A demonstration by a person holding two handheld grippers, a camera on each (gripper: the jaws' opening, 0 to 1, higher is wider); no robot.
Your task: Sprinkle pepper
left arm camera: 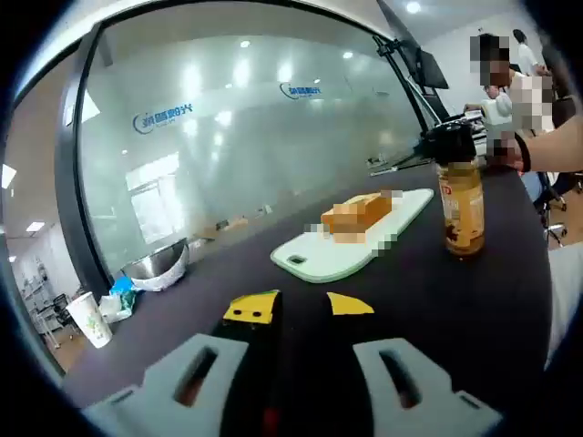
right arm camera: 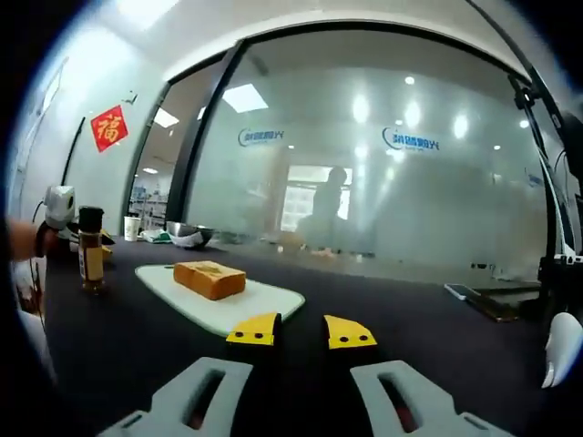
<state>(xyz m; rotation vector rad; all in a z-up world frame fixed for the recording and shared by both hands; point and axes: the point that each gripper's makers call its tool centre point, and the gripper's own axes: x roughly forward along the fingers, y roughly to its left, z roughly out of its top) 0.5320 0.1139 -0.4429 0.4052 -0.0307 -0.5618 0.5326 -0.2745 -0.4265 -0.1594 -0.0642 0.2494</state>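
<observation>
Left gripper point(left arm camera: 301, 305): rises from 6 o'clock in the left gripper view; yellow-tipped jaws stand apart, nothing between them, above the dark table point(left arm camera: 419, 300).
Right gripper point(right arm camera: 301, 330): rises from 6 o'clock in the right gripper view; jaws likewise parted and empty.
Pepper bottle point(left arm camera: 462, 202): upright on the table at 2 o'clock in the left gripper view, amber with a black cap; a person's hand point(left arm camera: 506, 150) reaches to the cap from 3 o'clock. In the right gripper view it stands at 9 o'clock point(right arm camera: 90, 248).
Cutting board point(left arm camera: 351, 238): white, flat on the table, just left of the bottle at 1 o'clock.
Toast block point(right arm camera: 209, 279): golden, resting on the board, near centre of the right gripper view.
Steel bowl point(left arm camera: 157, 267): 9 o'clock, at the table's far edge.
Paper cup point(left arm camera: 91, 319): 8 o'clock, beside the glass wall point(left arm camera: 237, 137).
</observation>
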